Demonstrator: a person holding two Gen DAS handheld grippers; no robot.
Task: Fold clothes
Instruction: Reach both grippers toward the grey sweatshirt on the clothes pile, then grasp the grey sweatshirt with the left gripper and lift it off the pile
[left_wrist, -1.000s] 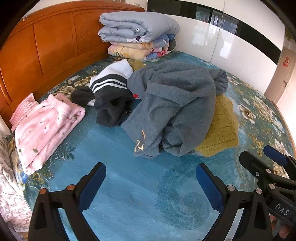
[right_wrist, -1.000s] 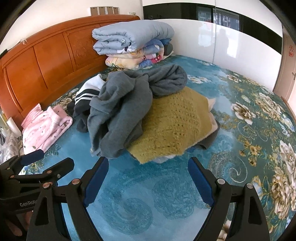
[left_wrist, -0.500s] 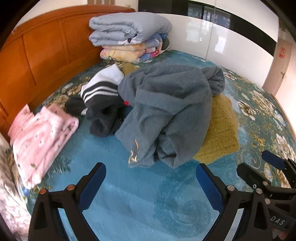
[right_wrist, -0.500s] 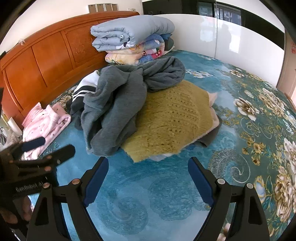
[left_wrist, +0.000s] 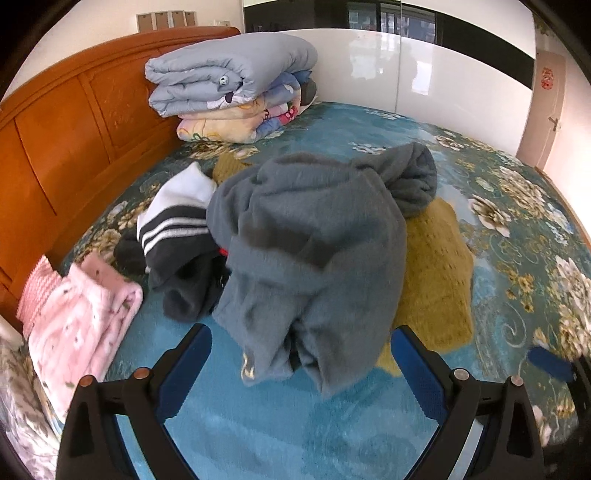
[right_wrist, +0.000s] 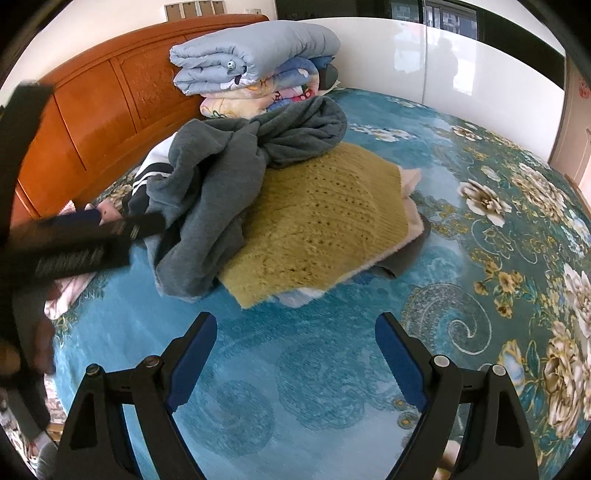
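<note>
A pile of unfolded clothes lies in the middle of the bed: a grey sweatshirt (left_wrist: 314, 258) on top, an olive knit sweater (left_wrist: 436, 273) under its right side, and a black garment with white stripes (left_wrist: 177, 229) to its left. In the right wrist view the grey sweatshirt (right_wrist: 218, 195) drapes over the olive sweater (right_wrist: 317, 221). My left gripper (left_wrist: 301, 365) is open and empty, its jaws just at the sweatshirt's near hem. My right gripper (right_wrist: 295, 350) is open and empty, just short of the olive sweater's near edge. The left gripper (right_wrist: 85, 236) shows blurred at the left of the right wrist view.
A folded pink floral garment (left_wrist: 77, 325) lies at the left by the wooden headboard (left_wrist: 66, 140). Folded quilts (left_wrist: 229, 85) are stacked at the head of the bed. The teal floral bedspread (right_wrist: 498, 221) extends to the right. A white wall panel (left_wrist: 424, 77) stands behind.
Both grippers have moved forward toward the clothes pile, which now looks larger and nearer. The left gripper has reached the grey sweatshirt's hem. Both stay open.
</note>
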